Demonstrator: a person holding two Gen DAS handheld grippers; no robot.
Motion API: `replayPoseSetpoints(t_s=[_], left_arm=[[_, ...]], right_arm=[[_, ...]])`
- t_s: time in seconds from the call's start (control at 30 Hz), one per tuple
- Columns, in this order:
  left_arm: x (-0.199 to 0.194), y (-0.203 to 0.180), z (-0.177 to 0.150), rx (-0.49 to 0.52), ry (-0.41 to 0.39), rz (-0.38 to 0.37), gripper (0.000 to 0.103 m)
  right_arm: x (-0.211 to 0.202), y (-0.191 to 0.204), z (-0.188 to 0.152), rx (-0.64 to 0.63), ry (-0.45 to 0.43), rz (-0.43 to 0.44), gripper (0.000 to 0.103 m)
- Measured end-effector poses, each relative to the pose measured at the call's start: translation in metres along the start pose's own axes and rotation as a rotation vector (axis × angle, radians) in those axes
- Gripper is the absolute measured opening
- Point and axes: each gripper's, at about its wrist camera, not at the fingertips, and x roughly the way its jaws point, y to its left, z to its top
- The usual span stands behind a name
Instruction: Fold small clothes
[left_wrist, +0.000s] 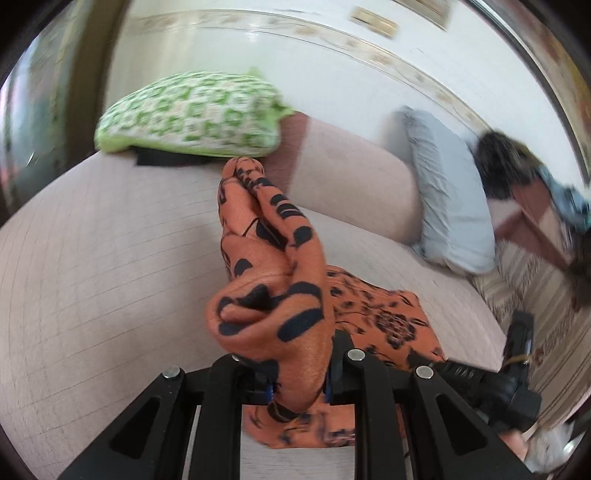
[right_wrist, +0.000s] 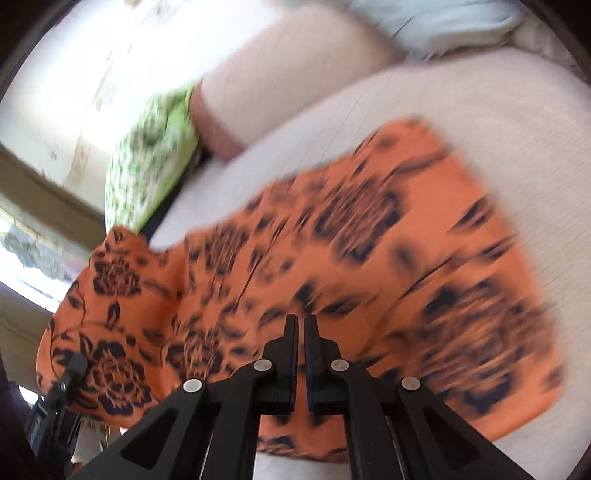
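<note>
An orange cloth with black flowers (right_wrist: 369, 236) lies spread on a pale pink bed (right_wrist: 517, 129). My left gripper (left_wrist: 299, 384) is shut on a bunched fold of this cloth (left_wrist: 273, 295), which stands up between its fingers, lifted off the bed. In the right wrist view that lifted corner (right_wrist: 110, 302) hangs at the left, with the left gripper (right_wrist: 72, 373) below it. My right gripper (right_wrist: 301, 328) is shut just over the middle of the cloth's near part, fingers pressed together with no fabric seen between them. In the left wrist view it shows as a black body (left_wrist: 517, 369) beside the cloth's right corner.
A green patterned pillow (left_wrist: 188, 114) and a rolled pink bolster (left_wrist: 351, 177) lie at the far side of the bed. A grey-blue pillow (left_wrist: 450, 199) leans at the right, beside a dark blurred heap (left_wrist: 517, 173). A striped mat (left_wrist: 535, 295) runs past the bed's right edge.
</note>
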Motion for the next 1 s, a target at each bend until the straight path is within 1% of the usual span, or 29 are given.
replayPoseSetpoints(t_s=[0.07, 0.13, 0.2, 0.27, 0.33, 0.4, 0.43, 0.5, 0.53, 0.57, 0.63, 0.7, 0.73, 0.8, 0.83, 0.87, 0.93, 0.97, 1.0], left_arm=[[0.012, -0.03, 0.002, 0.039, 0.018, 0.004, 0.019], [0.028, -0.063, 0.001, 0.074, 0.044, -0.001, 0.019], [0.048, -0.095, -0.006, 0.101, 0.076, -0.014, 0.019], [0.071, -0.129, -0.019, 0.127, 0.107, -0.035, 0.019], [0.098, -0.16, -0.039, 0.153, 0.156, -0.058, 0.019], [0.121, -0.18, -0.063, 0.176, 0.217, -0.048, 0.019], [0.13, -0.185, -0.075, 0.181, 0.242, -0.03, 0.019], [0.131, -0.19, -0.088, 0.211, 0.22, -0.014, 0.019], [0.128, -0.191, -0.089, 0.228, 0.204, -0.005, 0.019], [0.125, -0.19, -0.086, 0.22, 0.198, -0.009, 0.019], [0.116, -0.185, -0.074, 0.179, 0.178, -0.039, 0.019], [0.101, -0.185, -0.059, 0.17, 0.128, -0.053, 0.019], [0.091, -0.187, -0.053, 0.17, 0.09, -0.063, 0.019], [0.073, -0.192, -0.051, 0.204, 0.01, -0.074, 0.019], [0.071, -0.195, -0.055, 0.237, -0.005, -0.065, 0.019], [0.076, -0.199, -0.063, 0.265, 0.02, -0.057, 0.019], [0.096, -0.204, -0.084, 0.281, 0.108, -0.085, 0.019], [0.109, -0.208, -0.099, 0.331, 0.161, -0.103, 0.022], [0.128, -0.212, -0.117, 0.401, 0.223, -0.094, 0.022]], right_arm=[[-0.018, -0.023, 0.009, 0.046, -0.053, 0.006, 0.003], [-0.033, -0.047, 0.017, 0.098, -0.082, 0.017, 0.003], [-0.044, -0.063, 0.022, 0.133, -0.106, 0.018, 0.003], [-0.057, -0.081, 0.028, 0.167, -0.137, 0.017, 0.004], [-0.07, -0.1, 0.034, 0.202, -0.178, 0.006, 0.004], [-0.08, -0.117, 0.041, 0.24, -0.207, -0.007, 0.004], [-0.084, -0.126, 0.045, 0.26, -0.216, -0.008, 0.004], [-0.087, -0.139, 0.052, 0.299, -0.215, 0.0, 0.004], [-0.085, -0.141, 0.054, 0.307, -0.21, 0.007, 0.004], [-0.087, -0.143, 0.055, 0.305, -0.206, 0.011, 0.005], [-0.084, -0.14, 0.057, 0.289, -0.199, 0.009, 0.005], [-0.085, -0.139, 0.056, 0.296, -0.2, 0.017, 0.005], [-0.085, -0.139, 0.056, 0.305, -0.203, 0.025, 0.005], [-0.084, -0.135, 0.055, 0.316, -0.21, 0.036, 0.005], [-0.082, -0.131, 0.053, 0.314, -0.213, 0.03, 0.005], [-0.081, -0.131, 0.052, 0.311, -0.212, 0.02, 0.005], [-0.078, -0.132, 0.051, 0.316, -0.208, 0.013, 0.005], [-0.077, -0.132, 0.051, 0.323, -0.207, 0.01, 0.005], [-0.077, -0.132, 0.051, 0.325, -0.209, 0.007, 0.005]])
